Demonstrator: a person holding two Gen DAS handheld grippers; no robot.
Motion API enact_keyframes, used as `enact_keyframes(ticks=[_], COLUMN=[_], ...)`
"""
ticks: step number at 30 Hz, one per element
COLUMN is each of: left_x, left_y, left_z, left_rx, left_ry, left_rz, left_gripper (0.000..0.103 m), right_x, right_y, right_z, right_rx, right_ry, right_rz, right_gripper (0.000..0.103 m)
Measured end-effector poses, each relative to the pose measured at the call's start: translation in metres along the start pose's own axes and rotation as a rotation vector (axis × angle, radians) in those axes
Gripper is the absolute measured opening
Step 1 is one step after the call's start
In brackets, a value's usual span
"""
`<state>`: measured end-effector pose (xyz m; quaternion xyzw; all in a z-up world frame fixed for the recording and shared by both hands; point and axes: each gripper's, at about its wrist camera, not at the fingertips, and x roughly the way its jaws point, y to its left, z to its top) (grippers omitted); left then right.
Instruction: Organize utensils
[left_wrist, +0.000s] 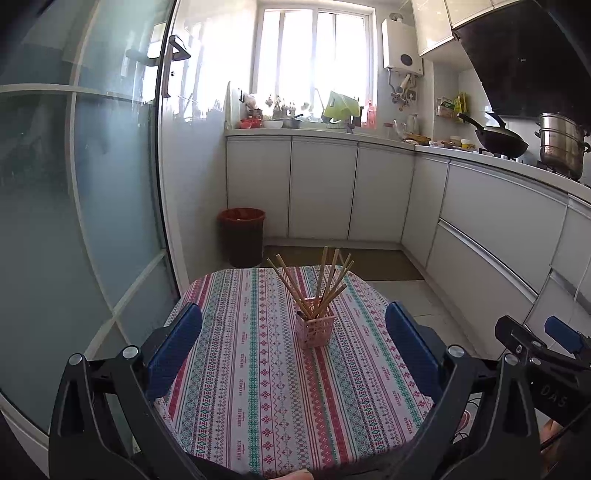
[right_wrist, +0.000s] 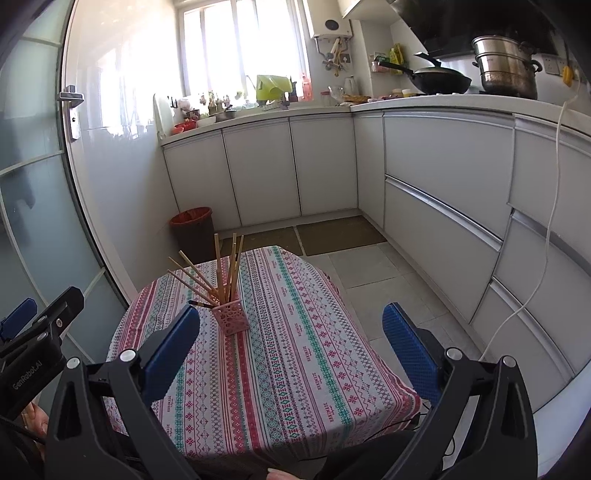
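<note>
A pink perforated holder (left_wrist: 314, 328) stands upright on the patterned tablecloth (left_wrist: 258, 387), with several wooden chopsticks (left_wrist: 321, 284) fanned out of it. My left gripper (left_wrist: 293, 350) is open and empty, held above the near part of the table with the holder between and beyond its fingers. In the right wrist view the holder (right_wrist: 229, 317) and chopsticks (right_wrist: 221, 269) sit left of centre. My right gripper (right_wrist: 291, 350) is open and empty, to the right of the holder. Each gripper shows at the edge of the other's view.
A red-rimmed bin (left_wrist: 242, 236) stands on the floor beyond the table by the glass door (left_wrist: 92, 184). White cabinets (right_wrist: 443, 192) line the back and right. A wok (right_wrist: 439, 79) and steel pot (right_wrist: 506, 66) sit on the counter.
</note>
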<state>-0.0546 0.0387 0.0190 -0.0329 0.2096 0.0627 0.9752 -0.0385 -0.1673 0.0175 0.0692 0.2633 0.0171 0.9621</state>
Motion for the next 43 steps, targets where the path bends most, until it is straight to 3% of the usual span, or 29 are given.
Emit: enact_keyframes(ticks=[26, 30, 31, 33, 35, 36, 37, 43], left_x=[0.011, 0.010, 0.008, 0.005, 0.004, 0.004, 0.004, 0.001], left_y=[-0.002, 0.001, 0.000, 0.001, -0.002, -0.004, -0.004, -0.001], left_z=[-0.004, -0.005, -0.005, -0.003, -0.003, -0.003, -0.003, -0.002], left_rx=[0.022, 0.020, 0.028, 0.030, 0.056, 0.063, 0.058, 0.045], left_ry=[0.055, 0.030, 0.013, -0.005, -0.012, -0.008, -0.005, -0.018], left_rz=[-0.031, -0.040, -0.041, -0.047, -0.047, -0.049, -0.055, -0.022], left_gripper=[0.095, 0.083, 0.068, 0.057, 0.066, 0.087, 0.095, 0.096], right_x=[0.007, 0.009, 0.009, 0.009, 0.008, 0.008, 0.007, 0.004], right_y=[0.004, 0.003, 0.003, 0.003, 0.005, 0.006, 0.007, 0.008], right_z=[0.000, -0.001, -0.002, -0.002, -0.002, -0.002, -0.002, -0.003], right_rx=[0.015, 0.024, 0.028, 0.029, 0.024, 0.021, 0.020, 0.020], right_ry=[0.030, 0.043, 0.044, 0.043, 0.040, 0.037, 0.033, 0.021], right_rz=[0.015, 0.016, 0.016, 0.017, 0.019, 0.021, 0.022, 0.023], right_gripper=[0.097, 0.097, 0.097, 0.097, 0.097, 0.097, 0.097, 0.097])
